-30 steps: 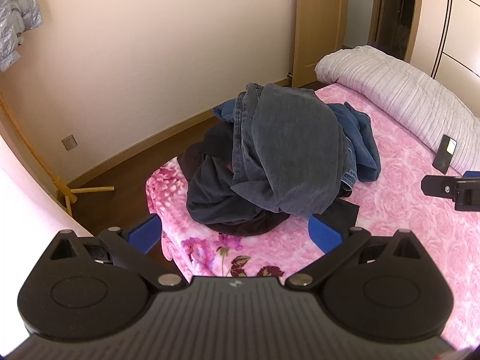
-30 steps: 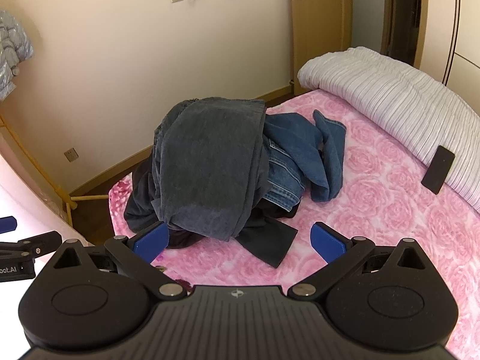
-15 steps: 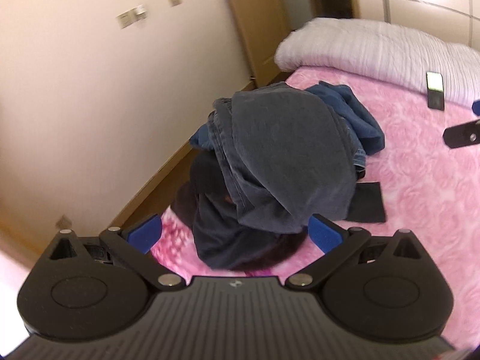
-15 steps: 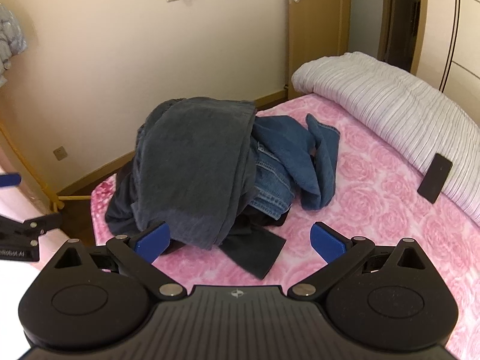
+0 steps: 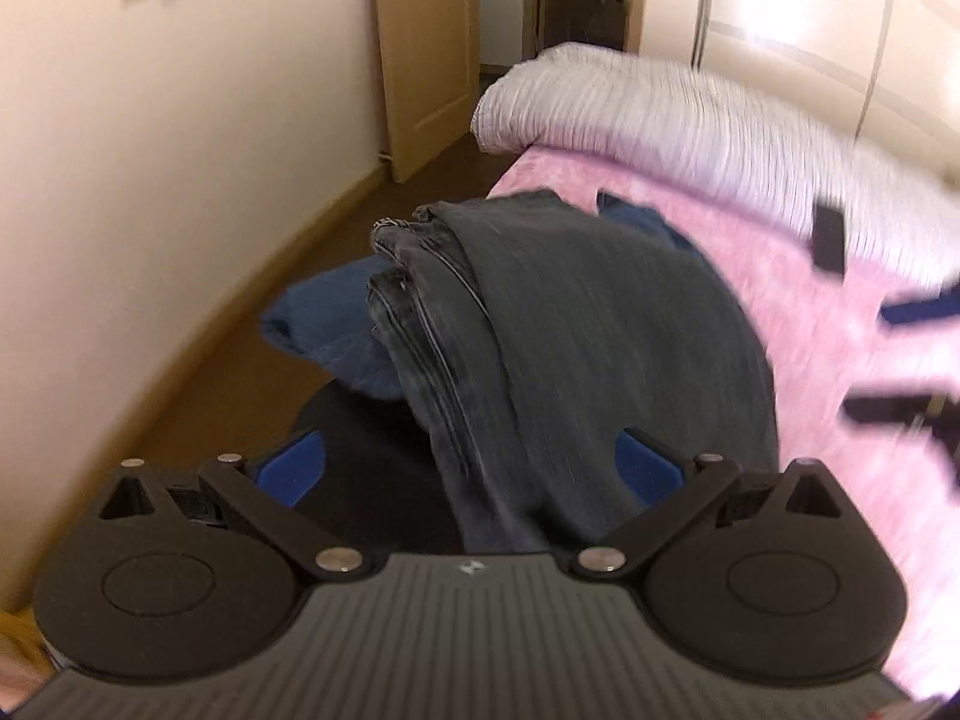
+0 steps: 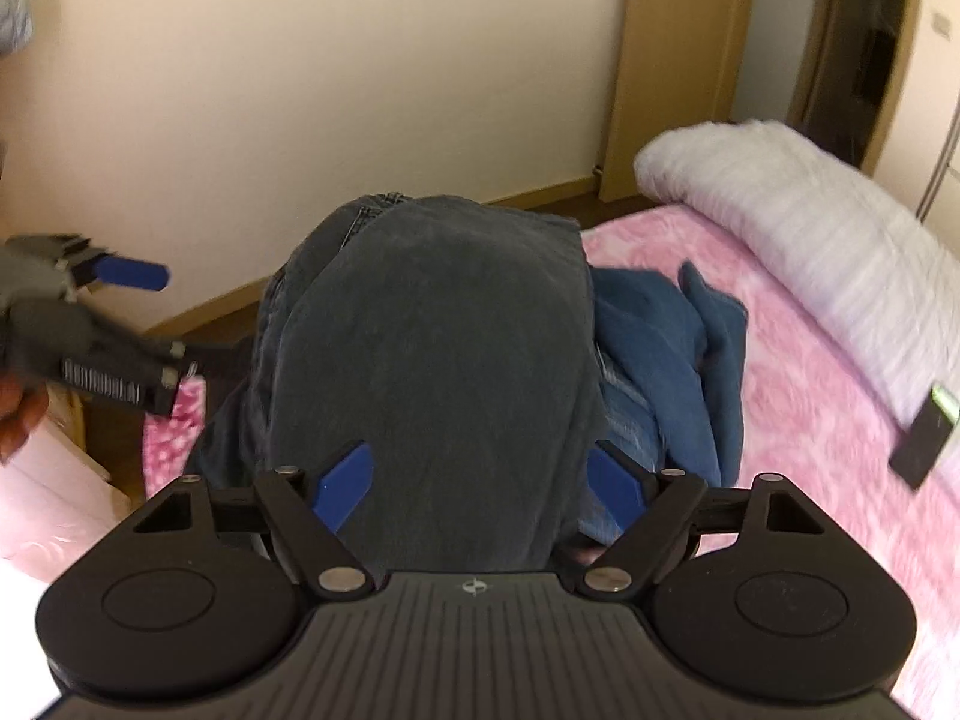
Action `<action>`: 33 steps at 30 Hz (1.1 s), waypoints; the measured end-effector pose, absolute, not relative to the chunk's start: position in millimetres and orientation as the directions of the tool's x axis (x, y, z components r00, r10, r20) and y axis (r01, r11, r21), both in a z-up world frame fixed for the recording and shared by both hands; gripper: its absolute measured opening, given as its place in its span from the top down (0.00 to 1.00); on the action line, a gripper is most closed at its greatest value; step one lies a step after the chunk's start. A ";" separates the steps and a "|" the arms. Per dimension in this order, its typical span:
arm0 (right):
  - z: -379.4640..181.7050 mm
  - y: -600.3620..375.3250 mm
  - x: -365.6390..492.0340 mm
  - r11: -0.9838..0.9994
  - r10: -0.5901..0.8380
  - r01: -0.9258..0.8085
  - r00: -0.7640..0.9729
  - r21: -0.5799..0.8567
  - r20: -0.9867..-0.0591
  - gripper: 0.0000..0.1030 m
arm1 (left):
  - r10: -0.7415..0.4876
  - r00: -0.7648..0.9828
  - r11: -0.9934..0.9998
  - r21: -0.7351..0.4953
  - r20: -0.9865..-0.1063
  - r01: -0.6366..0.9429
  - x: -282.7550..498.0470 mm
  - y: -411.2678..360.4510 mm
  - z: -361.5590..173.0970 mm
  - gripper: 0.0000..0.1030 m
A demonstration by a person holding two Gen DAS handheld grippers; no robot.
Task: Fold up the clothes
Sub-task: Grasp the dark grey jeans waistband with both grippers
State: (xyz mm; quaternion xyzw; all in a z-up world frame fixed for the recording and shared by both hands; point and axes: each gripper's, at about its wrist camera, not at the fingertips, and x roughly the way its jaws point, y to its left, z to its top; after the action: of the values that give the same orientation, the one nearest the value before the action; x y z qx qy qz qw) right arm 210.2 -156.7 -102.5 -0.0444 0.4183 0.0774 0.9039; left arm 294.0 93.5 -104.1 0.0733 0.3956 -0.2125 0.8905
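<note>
Now the right gripper (image 6: pixel 480 483) is closing its jaws around the lower edge of the dark grey jeans (image 6: pixel 438 360), the cloth between its blue pads (image 6: pixel 345 483) but not yet pinched. Spread wide, the left gripper (image 5: pixel 471 468) straddles the same jeans (image 5: pixel 576 330) from the pile's other side. Those jeans top a heap on the pink bed (image 6: pixel 810 372), over blue jeans (image 6: pixel 654 348) and a black garment (image 5: pixel 372 480). A phone (image 6: pixel 924 435) lies near the rolled white quilt (image 6: pixel 810 222).
</note>
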 end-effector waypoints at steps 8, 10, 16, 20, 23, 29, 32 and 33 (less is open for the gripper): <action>-129.0 -145.1 278.6 0.981 0.068 -0.185 0.614 -0.060 -0.786 0.07 | -0.440 0.502 0.881 -0.249 -0.744 0.403 379.8 105.6 -126.7 0.45; -134.3 -144.6 291.0 0.982 0.055 -0.174 0.615 -0.067 -0.787 0.06 | -0.459 0.481 0.874 -0.282 -0.747 0.397 391.0 106.3 -132.8 0.47; -159.2 -183.5 332.0 0.999 0.028 -0.041 0.576 0.006 -0.817 0.06 | -0.510 0.443 0.850 -0.353 -0.737 0.391 404.6 116.1 -140.7 0.57; -175.3 -200.3 347.5 0.995 0.097 -0.050 0.550 0.083 -0.830 0.11 | -0.512 0.442 0.846 -0.344 -0.736 0.407 405.5 120.0 -139.2 0.63; -173.6 -200.1 348.0 0.990 0.138 -0.060 0.547 0.127 -0.826 0.34 | -0.489 0.462 0.855 -0.303 -0.739 0.421 401.0 114.3 -131.2 0.68; -159.8 -206.6 335.5 0.994 0.100 -0.012 0.573 0.113 -0.813 0.77 | -0.435 0.506 0.876 -0.221 -0.745 0.428 385.5 105.7 -118.5 0.74; -153.5 -204.9 328.0 0.994 0.102 -0.025 0.581 0.108 -0.807 0.80 | -0.427 0.488 0.878 -0.221 -0.761 0.424 390.5 102.6 -122.8 0.65; -149.7 -203.0 324.3 0.994 0.100 -0.027 0.587 0.105 -0.803 0.82 | -0.429 0.477 0.877 -0.226 -0.767 0.425 393.0 101.8 -124.4 0.59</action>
State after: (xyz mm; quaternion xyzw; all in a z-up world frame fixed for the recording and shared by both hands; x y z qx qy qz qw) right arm 324.3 -203.0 -149.7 0.0407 0.4527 0.0357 0.8900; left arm 393.0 101.8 -124.4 -0.0021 0.4469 -0.2484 0.8594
